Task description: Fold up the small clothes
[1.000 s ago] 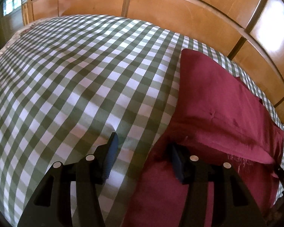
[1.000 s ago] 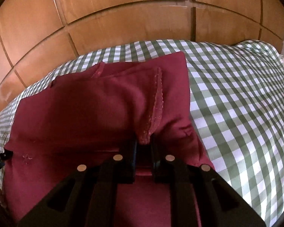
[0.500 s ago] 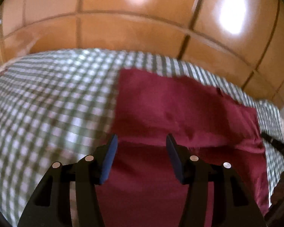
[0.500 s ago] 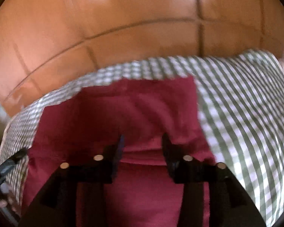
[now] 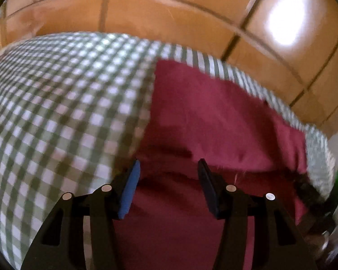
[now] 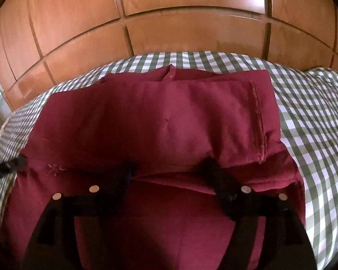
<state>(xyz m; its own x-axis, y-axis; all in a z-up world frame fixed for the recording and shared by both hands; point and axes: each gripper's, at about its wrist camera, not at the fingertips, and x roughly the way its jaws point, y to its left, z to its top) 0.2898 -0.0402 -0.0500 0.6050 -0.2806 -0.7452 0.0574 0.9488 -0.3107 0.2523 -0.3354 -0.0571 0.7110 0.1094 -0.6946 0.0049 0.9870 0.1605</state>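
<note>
Checked bedcover (image 6: 315,117) | maroon garment (image 6: 169,123) folded (no readable label) | left gripper (image 5: 167,168), right gripper (image 6: 169,166) jaws spread, right's just opened

Left wrist view: close, angled down over bed (image 5: 56,117), facing wooden panels (image 5: 169,18).
Right wrist view: likewise.
Shared: red garment (image 6: 157,117).

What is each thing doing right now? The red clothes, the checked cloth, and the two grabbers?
red garment: folded over, lying flat on the cloth, not held.
checked cloth: spread out under the garment, slightly rumpled.
left gripper: open, nothing between its fingers, above the garment's edge.
right gripper: open, jaws have just been opening, empty, over the fold.
</note>
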